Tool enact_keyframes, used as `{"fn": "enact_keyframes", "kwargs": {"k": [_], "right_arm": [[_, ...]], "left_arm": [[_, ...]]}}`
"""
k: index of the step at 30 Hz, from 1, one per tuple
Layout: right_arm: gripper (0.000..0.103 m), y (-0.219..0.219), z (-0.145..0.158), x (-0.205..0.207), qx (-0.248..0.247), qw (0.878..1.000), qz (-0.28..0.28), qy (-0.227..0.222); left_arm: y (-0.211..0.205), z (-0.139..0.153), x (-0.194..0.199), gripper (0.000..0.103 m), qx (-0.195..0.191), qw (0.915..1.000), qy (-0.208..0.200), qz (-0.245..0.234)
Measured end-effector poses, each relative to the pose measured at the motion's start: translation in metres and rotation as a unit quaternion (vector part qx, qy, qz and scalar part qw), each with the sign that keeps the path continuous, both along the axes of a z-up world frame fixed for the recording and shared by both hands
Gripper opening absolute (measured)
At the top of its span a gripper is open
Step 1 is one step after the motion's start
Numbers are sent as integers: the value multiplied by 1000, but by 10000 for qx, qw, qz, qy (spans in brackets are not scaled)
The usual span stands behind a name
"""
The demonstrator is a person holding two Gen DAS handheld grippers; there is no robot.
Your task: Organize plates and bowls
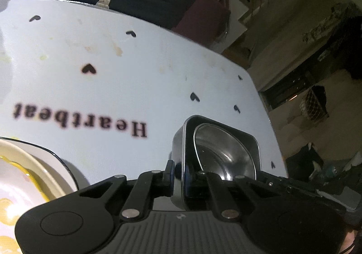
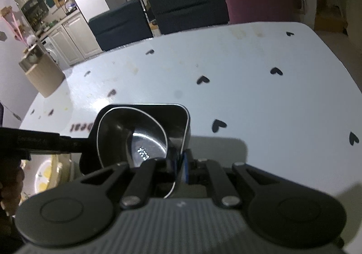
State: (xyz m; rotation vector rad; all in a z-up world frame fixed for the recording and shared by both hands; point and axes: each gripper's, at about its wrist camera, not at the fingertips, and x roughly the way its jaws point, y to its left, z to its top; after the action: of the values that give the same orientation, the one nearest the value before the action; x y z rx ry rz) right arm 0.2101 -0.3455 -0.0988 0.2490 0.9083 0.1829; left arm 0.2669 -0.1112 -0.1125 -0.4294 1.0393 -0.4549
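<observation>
A black square dish (image 1: 253,141) with a steel bowl (image 1: 226,152) nested in it hangs a little above the white table (image 1: 135,61), tilted. My left gripper (image 1: 178,174) is shut on one side wall of the dish. In the right wrist view the same black dish (image 2: 176,116) and steel bowl (image 2: 117,131) appear, and my right gripper (image 2: 179,168) is shut on the opposite wall. The left gripper's arm (image 2: 45,141) reaches in from the left there. The dish casts a shadow on the table (image 2: 248,95).
A stack of cream plates with yellow patterns (image 1: 27,177) sits at the table's near left, also visible as plates (image 2: 47,174) under the left arm. The tabletop bears black hearts and the word Heartbeat (image 1: 79,118). Dark chairs (image 2: 187,9) stand beyond the far edge.
</observation>
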Motion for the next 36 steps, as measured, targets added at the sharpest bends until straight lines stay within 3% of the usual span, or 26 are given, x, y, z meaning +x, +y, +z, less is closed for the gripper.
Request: {"fn": "enact_keyframes", "kwargs": {"k": [13, 36], "right_arm": [[8, 28, 23, -4, 449, 9984, -2, -343], [8, 112, 26, 10, 658, 9972, 315, -176]], "left_arm": [[54, 35, -21, 11, -325, 9986, -303, 278], [159, 55, -59, 9, -501, 9939, -456, 869]]}}
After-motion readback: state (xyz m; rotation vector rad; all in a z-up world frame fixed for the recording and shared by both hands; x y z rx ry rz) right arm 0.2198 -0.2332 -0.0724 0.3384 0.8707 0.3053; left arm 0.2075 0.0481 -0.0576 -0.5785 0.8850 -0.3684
